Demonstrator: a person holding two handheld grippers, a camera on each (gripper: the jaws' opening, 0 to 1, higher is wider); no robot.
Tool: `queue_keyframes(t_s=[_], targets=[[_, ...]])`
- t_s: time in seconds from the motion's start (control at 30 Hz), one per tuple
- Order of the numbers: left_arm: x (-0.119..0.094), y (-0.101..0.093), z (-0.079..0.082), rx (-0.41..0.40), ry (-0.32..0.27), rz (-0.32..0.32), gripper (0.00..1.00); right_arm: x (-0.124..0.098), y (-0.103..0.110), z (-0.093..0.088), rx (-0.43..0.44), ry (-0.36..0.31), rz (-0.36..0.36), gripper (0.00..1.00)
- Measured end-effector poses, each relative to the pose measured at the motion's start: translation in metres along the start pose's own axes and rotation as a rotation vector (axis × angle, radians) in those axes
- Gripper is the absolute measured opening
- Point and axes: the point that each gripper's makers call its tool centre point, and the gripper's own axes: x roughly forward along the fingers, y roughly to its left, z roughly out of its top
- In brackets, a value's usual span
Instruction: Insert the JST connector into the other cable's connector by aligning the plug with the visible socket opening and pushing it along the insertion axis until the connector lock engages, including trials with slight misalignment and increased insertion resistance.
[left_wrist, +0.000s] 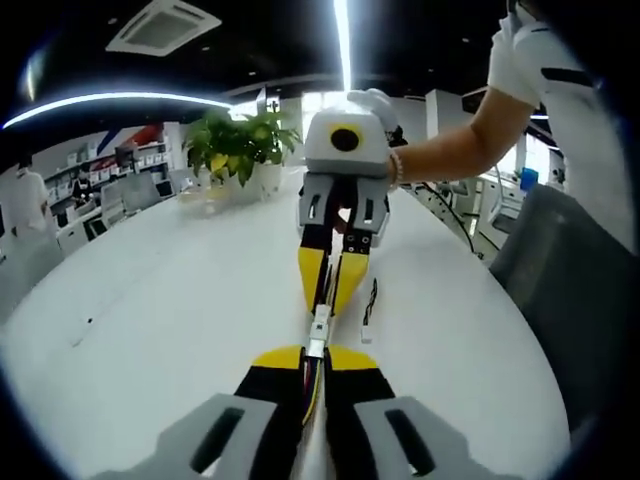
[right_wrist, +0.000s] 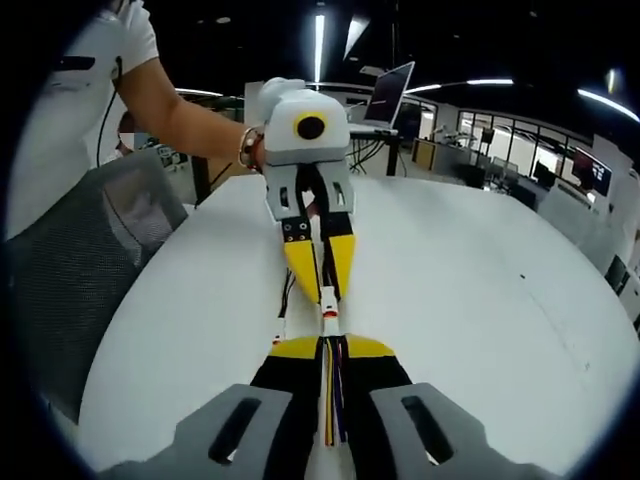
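Connector halves meet nose to nose between both grippers, above white surface (left_wrist: 150, 300).

Left gripper view: left gripper (left_wrist: 316, 362) closed on its cable (left_wrist: 313, 385); white JST connector (left_wrist: 318, 327) sticks out fwd past the tips. Right gripper (left_wrist: 333, 283) faces it head-on, closed on the mating cable. A spare cable (left_wrist: 370, 303) lies on the surface just beside.

Right gripper view: right gripper (right_wrist: 330, 345) clamped on multicolour wires (right_wrist: 333, 400), white plug (right_wrist: 329, 318) at its tip touching the opposite gripper's end. Long axes look collinear w/ jaws; remaining push prob. straight along that line. Lock state: can't tell.
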Motion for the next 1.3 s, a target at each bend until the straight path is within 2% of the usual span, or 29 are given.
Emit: queue_keyframes(t_s=[0.67,0.83,1.3], targets=[[0.0023,-0.0005,-0.0039,0.009,0.026,-0.008,0.00,0.0068,0.0045,-0.0040,-0.017,0.032,0.005,0.04],[0.0018,0.0008,-0.0027,-0.013,0.007,-0.002,0.00,0.0039,0.0022,-0.0007,0.017,-0.007,0.000,0.04],[-0.0018,0.0047,-0.0003,-0.019,-0.027,-0.007,0.00,0.0010,0.0020,0.0021,0.041,-0.037,-0.004,0.04]])
